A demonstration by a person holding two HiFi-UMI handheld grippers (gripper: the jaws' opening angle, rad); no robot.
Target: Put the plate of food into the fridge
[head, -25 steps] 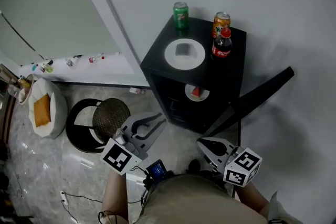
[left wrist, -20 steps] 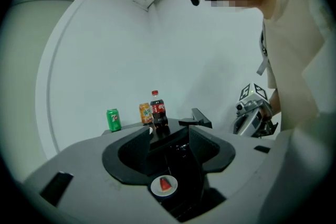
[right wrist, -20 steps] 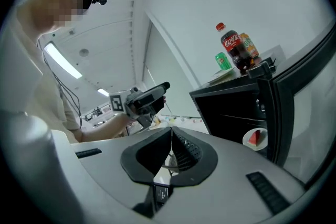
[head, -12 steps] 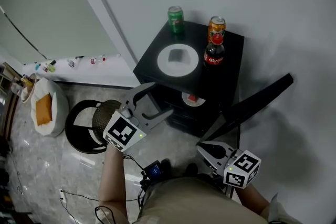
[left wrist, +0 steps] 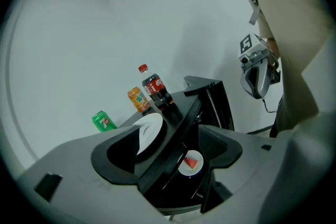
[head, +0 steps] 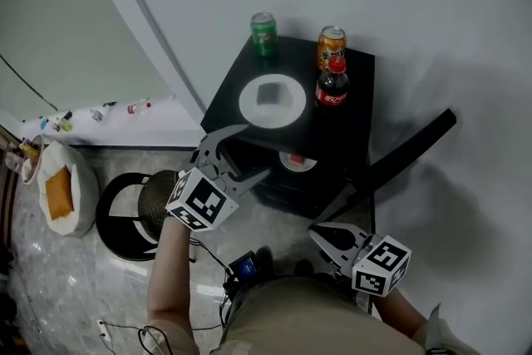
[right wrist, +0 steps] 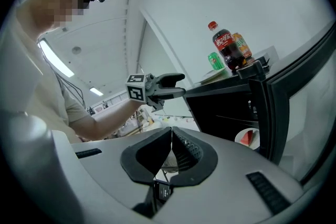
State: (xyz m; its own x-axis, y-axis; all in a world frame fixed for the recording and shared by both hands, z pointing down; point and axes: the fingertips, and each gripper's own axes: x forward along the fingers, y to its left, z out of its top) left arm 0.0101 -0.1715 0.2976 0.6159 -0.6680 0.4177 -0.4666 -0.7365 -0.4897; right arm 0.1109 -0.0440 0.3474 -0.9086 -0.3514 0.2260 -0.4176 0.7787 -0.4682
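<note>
Left hand-held gripper (head: 253,150) — jaws just opened wider, empty — right hand-held gripper (head: 316,232) pressed together

White wall (head: 432,4) at back, curved seam on its left. Floor (head: 50,287) is grey, marble-look, glossy. Low white ledge (head: 125,129) w/ small bits along it. Round black stand (head: 154,195) w/ mesh part, white cushion (head: 83,187) just beside. Ceiling strip lights (right wrist: 56,60) are on.
</note>
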